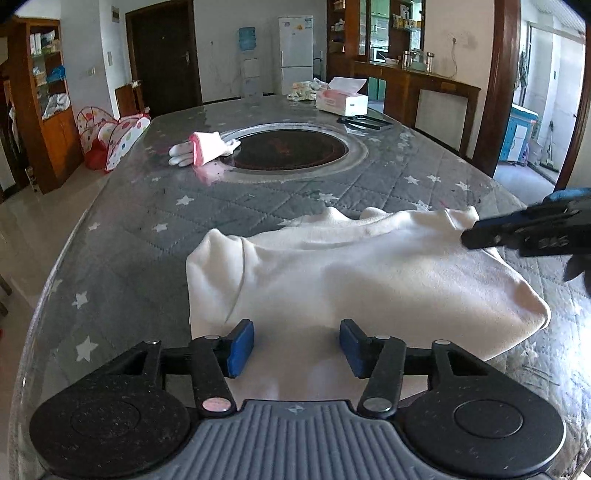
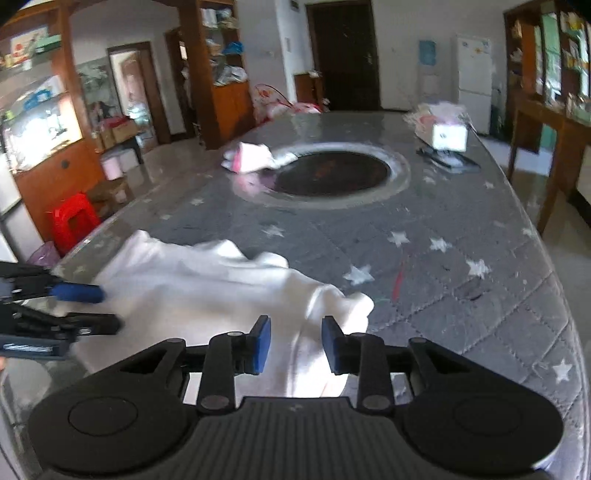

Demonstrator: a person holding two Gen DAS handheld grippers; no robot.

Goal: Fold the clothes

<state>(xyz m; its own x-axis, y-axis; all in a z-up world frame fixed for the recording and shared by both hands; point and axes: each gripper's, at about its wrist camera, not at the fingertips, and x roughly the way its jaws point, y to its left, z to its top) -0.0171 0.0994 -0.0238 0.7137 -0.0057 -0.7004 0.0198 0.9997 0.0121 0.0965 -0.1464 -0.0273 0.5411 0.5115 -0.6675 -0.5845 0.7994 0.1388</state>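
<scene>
While over white garment [image 1: 369, 273], left gripper [image 1: 296, 349] open (empty), right gripper [image 2: 295, 345] parted.

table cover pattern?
Grey quilted table cover with scattered white stars, under a clear glossy sheet. Sharpest in the left wrist view.

Walls: white, scuffed behind the water dispenser [image 1: 246, 62].
Door: dark wooden door [image 1: 162, 55] in the far wall.
Floor: pale glossy tiles [image 1: 33, 221] that reflect daylight.
Furniture: tall wooden shelving unit [image 1: 40, 96] at left, stuffed with packets; wooden cabinet with glass fronts [image 1: 384, 33] at right over a sideboard [image 1: 417, 85]; white fridge [image 1: 295, 53] against the far wall.
Floor items: polka-dot play tent [image 1: 114, 140] near the shelving; red plastic stool [image 2: 74, 218].
Light: bright daylight from a doorway [image 1: 543, 110] at right.
</scene>
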